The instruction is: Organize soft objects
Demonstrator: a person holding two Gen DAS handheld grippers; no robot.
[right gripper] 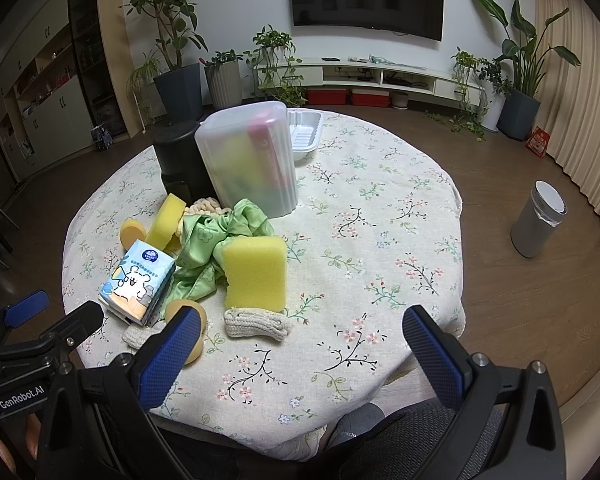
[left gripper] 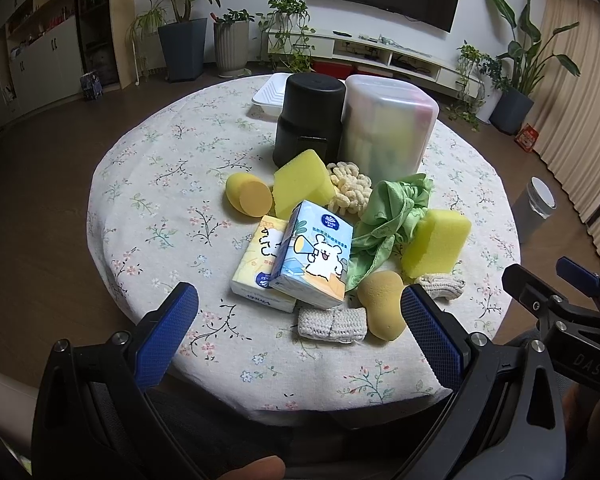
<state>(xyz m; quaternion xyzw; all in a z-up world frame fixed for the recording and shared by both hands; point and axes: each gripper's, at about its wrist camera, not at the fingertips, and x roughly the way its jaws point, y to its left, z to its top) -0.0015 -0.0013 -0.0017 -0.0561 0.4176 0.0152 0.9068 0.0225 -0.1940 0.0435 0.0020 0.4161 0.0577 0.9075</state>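
A heap of soft things lies on the round floral table [left gripper: 160,184]: a blue tissue pack [left gripper: 314,254] leaning on a yellow tissue pack [left gripper: 260,268], two yellow sponges [left gripper: 302,182] [right gripper: 256,270], a green cloth [left gripper: 392,208], orange makeup sponges [left gripper: 382,308] [left gripper: 248,194], knitted pads [left gripper: 332,322] [right gripper: 256,324] and a cream chenille piece [left gripper: 348,192]. My left gripper [left gripper: 300,320] stands open at the near edge, just before the tissue packs. My right gripper [right gripper: 302,344] is open over bare cloth, right of the heap.
Behind the heap stand a black canister [left gripper: 308,118] and a frosted plastic box [right gripper: 250,160] with sponges inside. A white tray [right gripper: 306,130] lies at the far edge. A grey bin [right gripper: 538,220] stands on the floor to the right.
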